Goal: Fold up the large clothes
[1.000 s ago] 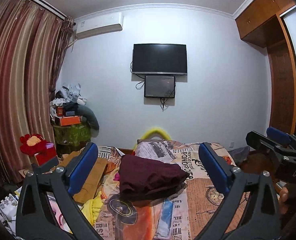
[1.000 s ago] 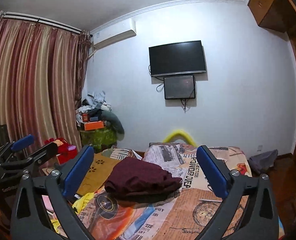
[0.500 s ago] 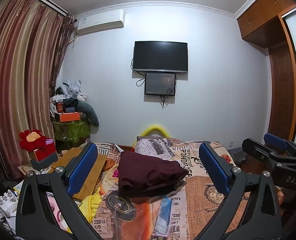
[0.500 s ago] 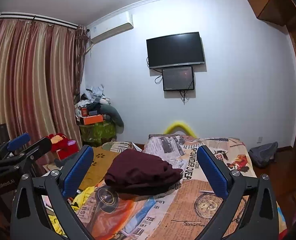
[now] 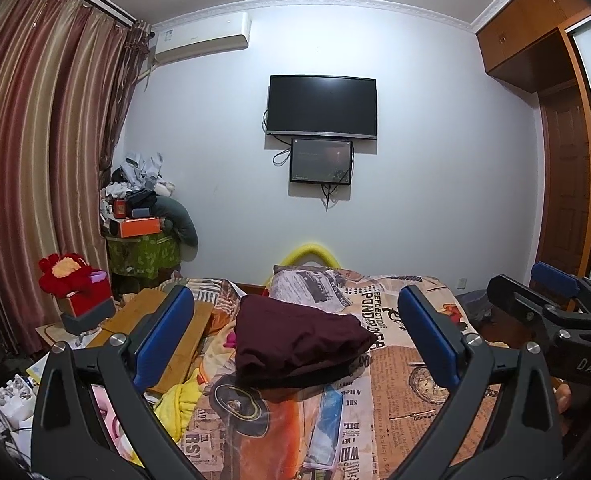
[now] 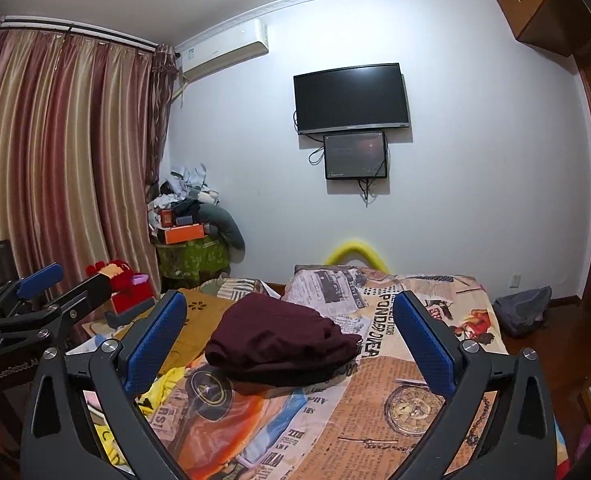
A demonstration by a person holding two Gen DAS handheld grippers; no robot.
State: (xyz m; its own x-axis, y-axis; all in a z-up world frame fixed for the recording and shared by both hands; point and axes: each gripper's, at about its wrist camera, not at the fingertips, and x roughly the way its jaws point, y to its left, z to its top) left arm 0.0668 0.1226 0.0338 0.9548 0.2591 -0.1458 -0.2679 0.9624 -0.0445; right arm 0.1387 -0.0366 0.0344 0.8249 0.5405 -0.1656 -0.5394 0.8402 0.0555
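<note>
One dark red garment [image 5: 295, 336] lies in a compact, layered bundle near the middle of the bed [image 5: 411, 384], on the newspaper-print cover; it looks folded already, so I judge the task is close to done. I hold my left gripper [image 5: 295, 340] and right gripper [image 6: 291, 344] raised and level, well apart from the cloth, both spread wide with nothing between the blue pads [image 6: 155, 344], probably to keep clear of the finished fold. A yellow cloth [image 5: 175, 400] sits loose at the bed's left edge, beside a wooden board [image 5: 155, 320].
</note>
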